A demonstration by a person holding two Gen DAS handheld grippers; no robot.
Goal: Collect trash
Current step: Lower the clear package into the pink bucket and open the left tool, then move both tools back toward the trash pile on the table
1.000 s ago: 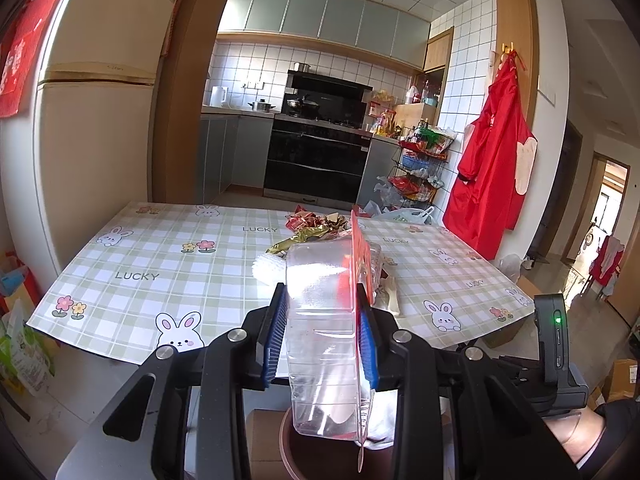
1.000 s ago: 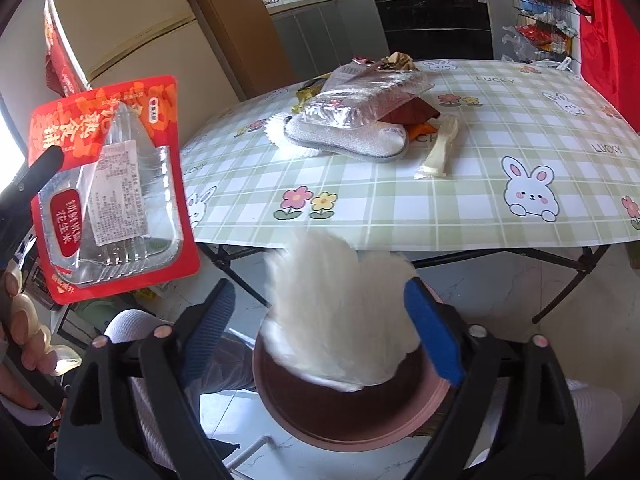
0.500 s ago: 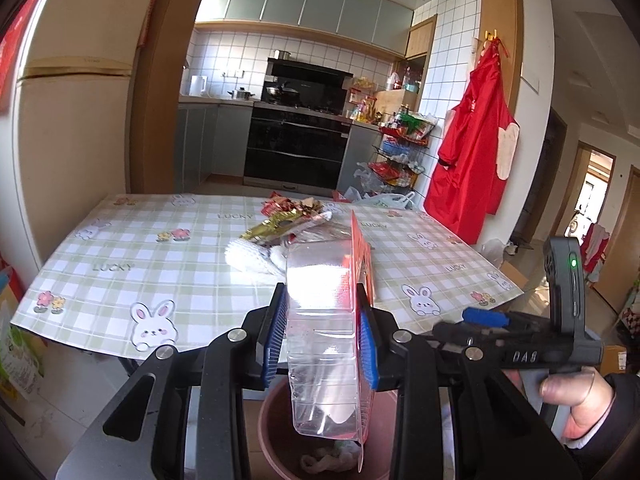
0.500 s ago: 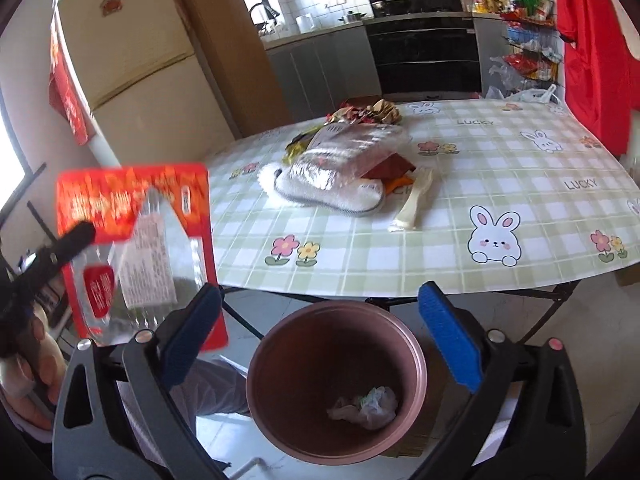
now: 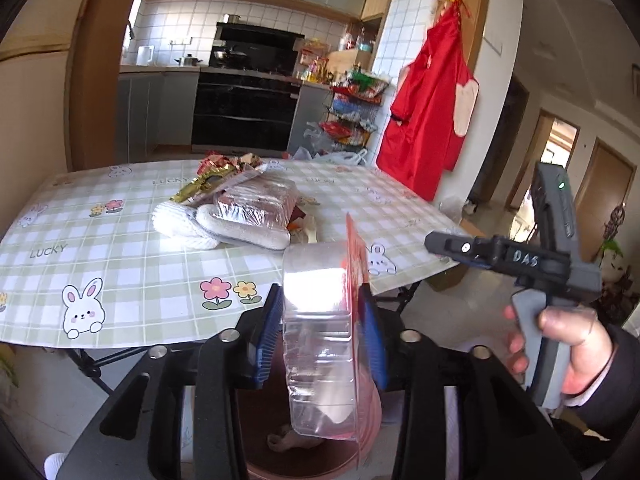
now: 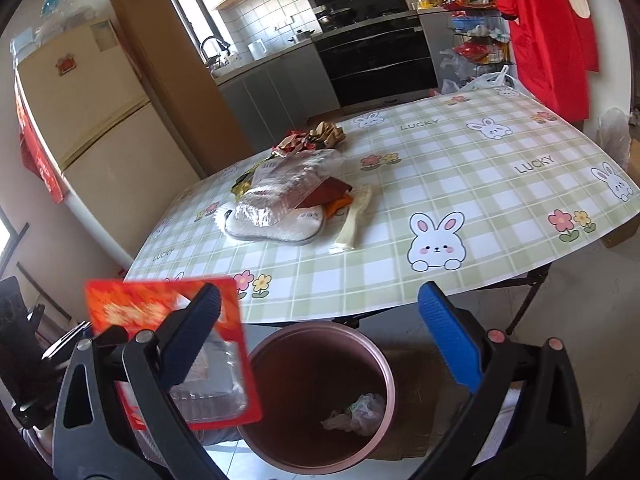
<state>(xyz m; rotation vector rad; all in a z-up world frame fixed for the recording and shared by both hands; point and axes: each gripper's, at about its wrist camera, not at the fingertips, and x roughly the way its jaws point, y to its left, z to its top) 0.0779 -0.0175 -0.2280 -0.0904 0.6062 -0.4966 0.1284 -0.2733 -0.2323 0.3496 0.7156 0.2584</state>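
My left gripper (image 5: pixel 320 332) tilted down at lower centre, jaws opening with the clear blister pack (image 5: pixel 320 344) between them above the brown bin (image 6: pixel 320 392), my right gripper (image 6: pixel 324 344) spread wide, empty, hand (image 5: pixel 568 348) gripping its handle at right.

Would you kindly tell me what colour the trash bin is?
The trash bin is brownish pink, clearest in the right wrist view.

Clear glossy plastic blister pack (image 5: pixel 320 344) with red card backing, smooth maroon plastic bin (image 6: pixel 320 396), glossy vinyl-covered surface (image 6: pixel 460 184)
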